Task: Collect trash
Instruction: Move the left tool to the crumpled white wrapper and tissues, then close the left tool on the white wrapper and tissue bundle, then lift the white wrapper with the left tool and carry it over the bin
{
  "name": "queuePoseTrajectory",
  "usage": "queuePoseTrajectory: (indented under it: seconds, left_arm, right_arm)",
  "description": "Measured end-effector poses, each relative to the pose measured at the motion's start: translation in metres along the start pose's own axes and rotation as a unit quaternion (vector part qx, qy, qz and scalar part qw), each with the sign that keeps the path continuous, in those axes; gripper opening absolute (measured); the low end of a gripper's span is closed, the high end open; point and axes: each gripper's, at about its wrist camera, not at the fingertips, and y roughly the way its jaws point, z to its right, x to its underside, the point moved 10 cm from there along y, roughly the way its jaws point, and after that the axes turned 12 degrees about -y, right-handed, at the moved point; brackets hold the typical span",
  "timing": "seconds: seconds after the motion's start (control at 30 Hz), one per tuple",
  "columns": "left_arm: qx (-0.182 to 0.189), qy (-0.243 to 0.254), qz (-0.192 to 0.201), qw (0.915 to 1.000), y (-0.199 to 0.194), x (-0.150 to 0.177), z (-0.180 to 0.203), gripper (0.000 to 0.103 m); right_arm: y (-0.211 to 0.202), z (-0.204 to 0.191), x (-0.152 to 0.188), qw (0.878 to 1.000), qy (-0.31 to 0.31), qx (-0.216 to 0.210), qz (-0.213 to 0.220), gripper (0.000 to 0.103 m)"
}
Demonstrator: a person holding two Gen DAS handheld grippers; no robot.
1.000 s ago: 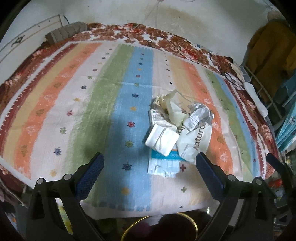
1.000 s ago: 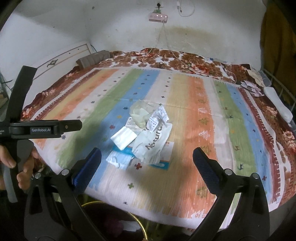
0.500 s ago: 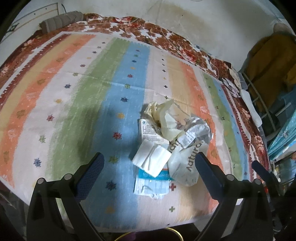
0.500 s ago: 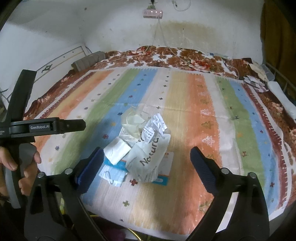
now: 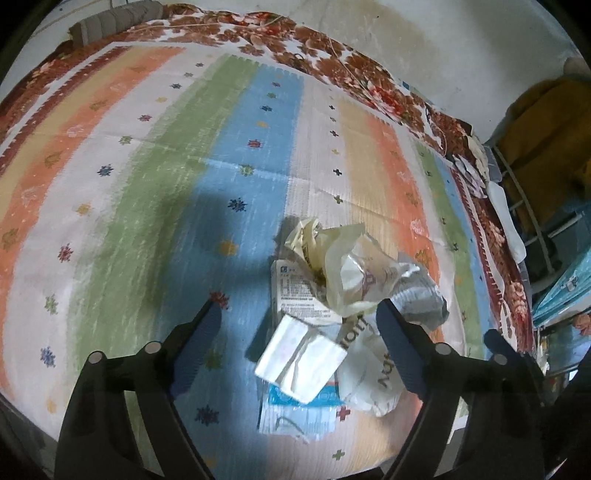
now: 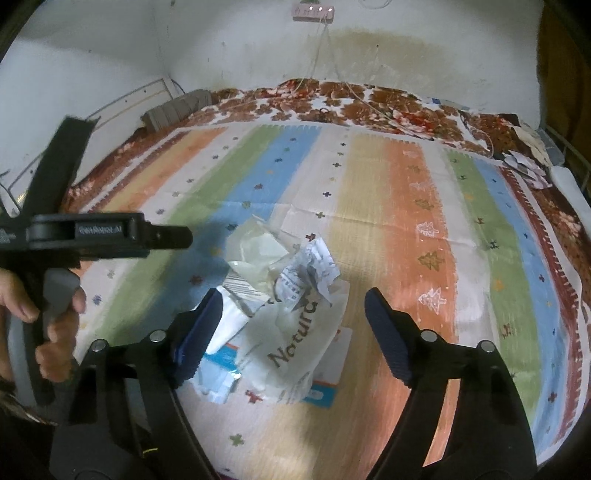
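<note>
Both grippers, left point(image 5: 299, 332) and right point(image 6: 293, 314), are held agape, jaws just narrowing, over the trash heap point(image 6: 280, 310).
Nothing is gripped; striped mat point(image 6: 406, 206) lies beneath; heap's long axis runs toward the bed's near edge.

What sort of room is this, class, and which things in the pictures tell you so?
Most likely a bedroom in a home: a bed under a striped cover, a floral blanket along the wall, and a power strip above. A pile of wrappers lies on the cover.

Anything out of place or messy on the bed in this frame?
Yes: a pile of trash lies on the striped bedspread near its front edge: a crumpled white bag printed "Natura", a folded white packet, torn blue-and-white wrappers and scrunched paper. Loose paper scraps also sit at the far right edge.
</note>
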Motion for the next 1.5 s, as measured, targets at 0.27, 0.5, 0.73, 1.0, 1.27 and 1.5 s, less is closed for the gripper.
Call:
queuePoseTrajectory:
  seconds: [0.27,0.5,0.73,1.0,1.27,1.5]
  left_arm:
    - [0.013,0.01,-0.011,0.9998,0.027,-0.008,0.014,0.066]
    - [0.028,0.016,-0.025,0.9992,0.046,-0.009,0.023,0.047]
    - [0.03,0.031,-0.023,0.9988,0.053,-0.007,0.028,0.033]
    - [0.018,0.04,-0.023,0.9988,0.057,-0.002,0.027,0.002]
    - [0.012,0.028,-0.008,0.9995,0.034,-0.014,0.017,0.002]
    - [0.011,0.02,0.002,0.9997,0.013,-0.015,0.013,0.002]
  right_arm:
    - [0.026,0.007,-0.006,1.0,-0.006,-0.009,-0.012,0.056]
    - [0.04,0.009,-0.009,1.0,-0.011,-0.014,-0.022,0.033]
    - [0.043,0.005,-0.007,0.999,-0.017,-0.014,-0.029,0.015]
    - [0.044,0.004,-0.005,0.999,-0.027,-0.005,-0.03,0.005]
    - [0.028,0.007,-0.009,1.0,-0.02,0.004,-0.024,0.004]
    - [0.002,0.009,-0.018,1.0,-0.006,0.003,-0.004,0.003]
